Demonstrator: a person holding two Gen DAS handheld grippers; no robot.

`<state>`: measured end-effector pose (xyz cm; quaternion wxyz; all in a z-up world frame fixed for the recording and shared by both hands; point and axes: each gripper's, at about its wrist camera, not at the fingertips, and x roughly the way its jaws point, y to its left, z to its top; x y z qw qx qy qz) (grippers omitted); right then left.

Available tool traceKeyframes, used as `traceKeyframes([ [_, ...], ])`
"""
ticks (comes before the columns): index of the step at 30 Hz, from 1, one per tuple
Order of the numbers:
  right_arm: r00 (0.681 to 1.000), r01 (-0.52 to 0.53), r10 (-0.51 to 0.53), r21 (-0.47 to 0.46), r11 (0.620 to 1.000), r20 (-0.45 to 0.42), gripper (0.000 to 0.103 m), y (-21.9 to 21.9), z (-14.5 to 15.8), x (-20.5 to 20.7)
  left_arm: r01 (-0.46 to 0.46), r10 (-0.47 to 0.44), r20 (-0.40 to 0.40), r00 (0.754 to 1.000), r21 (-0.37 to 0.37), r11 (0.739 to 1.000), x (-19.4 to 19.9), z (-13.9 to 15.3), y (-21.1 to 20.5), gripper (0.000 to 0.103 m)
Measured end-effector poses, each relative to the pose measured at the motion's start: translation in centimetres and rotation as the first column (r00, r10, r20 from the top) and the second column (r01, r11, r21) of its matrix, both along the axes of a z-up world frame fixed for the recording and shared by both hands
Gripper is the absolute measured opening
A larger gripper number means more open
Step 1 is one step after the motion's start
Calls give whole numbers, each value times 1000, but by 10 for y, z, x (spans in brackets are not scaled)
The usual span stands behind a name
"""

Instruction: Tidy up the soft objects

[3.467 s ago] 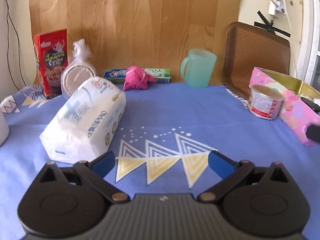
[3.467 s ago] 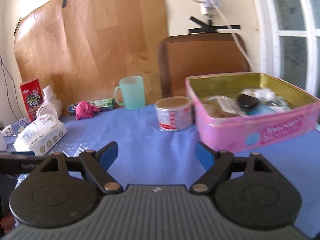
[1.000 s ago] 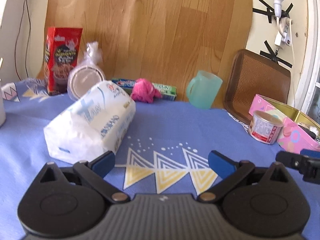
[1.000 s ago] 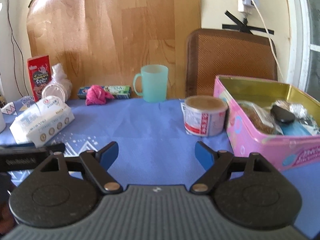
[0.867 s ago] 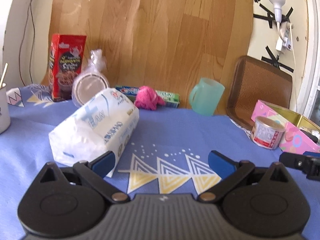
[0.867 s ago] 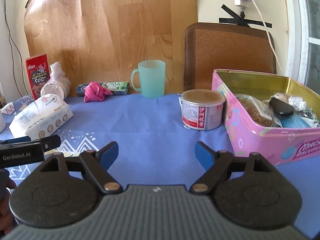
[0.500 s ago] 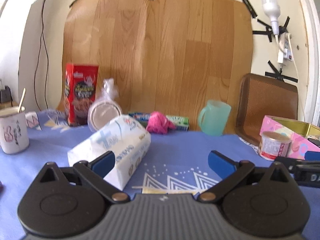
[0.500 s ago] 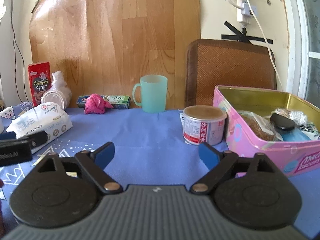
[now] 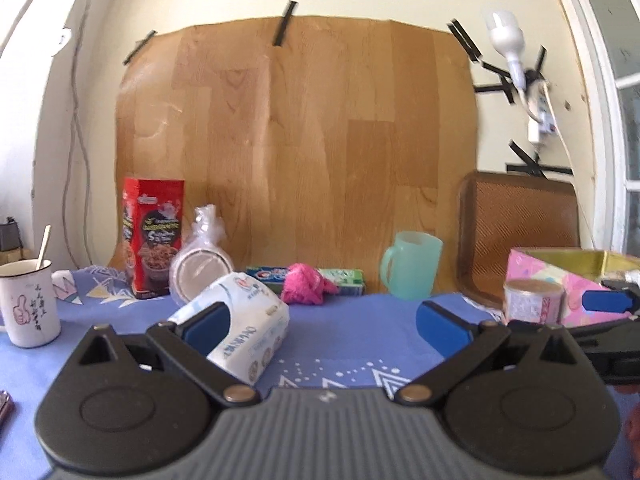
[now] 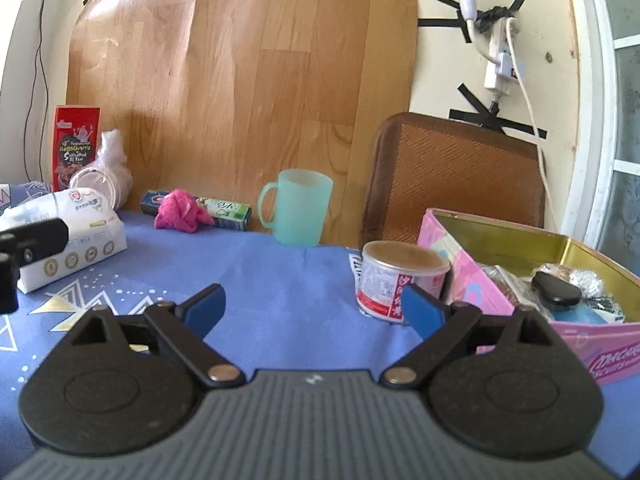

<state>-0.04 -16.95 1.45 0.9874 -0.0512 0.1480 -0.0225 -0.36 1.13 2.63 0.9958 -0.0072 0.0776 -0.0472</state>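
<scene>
A blue patterned cloth covers the tabletop [image 10: 280, 276]. Its middle lies bare, with open room between the things along the back wall and the two grippers in the foreground. The right side is crowded: an open pink tin [image 10: 476, 264] full of packets stands there, with a small can [image 10: 400, 284] just beside its left wall and a brown tray [image 10: 456, 176] leaning upright behind it. A teal mug [image 10: 298, 212] stands near the wall, left of the tray.

The soft things are on the left half. A white tissue pack [image 9: 244, 324], plump and wrapped in printed plastic, lies on its side on the cloth. Behind it a crumpled pink cloth [image 9: 306, 290] rests against a flat toothpaste box [image 9: 344, 280] at the foot of the wood-pattern board. Further left stand a red box [image 9: 152, 236], a bagged stack of white lids [image 9: 200, 272], and a white cup [image 9: 26, 304] with a stick in it near the left edge.

The left gripper [image 9: 320, 324] has its fingers spread wide and holds nothing. Its left pad overlaps the tissue pack in the left wrist view, but whether it touches the pack cannot be told. The right gripper [image 10: 314, 306] is opening, its fingers wide apart over bare cloth with nothing between them. Its right pad sits in front of the can without gripping it.
</scene>
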Motion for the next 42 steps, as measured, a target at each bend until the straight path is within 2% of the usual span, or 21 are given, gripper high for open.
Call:
traceKeyframes([
  [3,999,-31,31,-8,999,41,95,1,9,8,-67,70,35,997,-76,995,-6,2,14,103],
  [6,989,-125,126,-18,992,80,90,6,37,32,-108,113,26,993,-144,984,-4,3,28,103],
  [8,973,-217,217,-21,976,82,74,14,56,57,-117,120,10,993,-161,980,-3,2,32,103],
  [10,954,-294,295,-45,955,45,60,30,68,90,-115,118,8,993,-159,981,-3,2,32,103],
  [12,934,-358,358,-67,931,-16,54,49,71,126,-105,108,15,994,-140,985,-3,2,29,103],
  [15,907,-415,405,-80,906,-117,52,80,59,184,-95,99,29,995,-117,989,-3,2,25,103],
  [17,889,-434,419,-46,900,-185,52,98,47,220,-101,105,31,994,-114,988,-2,2,24,103],
  [23,868,-416,401,13,909,-293,62,135,8,293,-104,107,21,994,-112,988,2,2,24,103],
  [26,854,-402,377,7,916,-357,53,141,-10,308,-99,101,18,995,-108,989,3,2,24,103],
  [28,856,-411,389,9,912,-340,48,134,-6,297,-97,100,20,995,-115,989,3,2,25,103],
  [31,860,-410,398,31,912,-321,48,111,7,264,-95,99,26,995,-131,987,2,2,29,103],
  [36,861,-389,387,63,919,-329,49,44,22,166,-69,73,18,997,-151,986,2,2,31,103],
  [39,859,-379,382,78,922,-342,49,7,22,92,7,-11,-30,999,-139,990,7,3,28,103],
  [42,862,-368,380,102,924,-334,50,-13,17,24,117,-132,-138,982,-110,987,13,7,14,103],
])
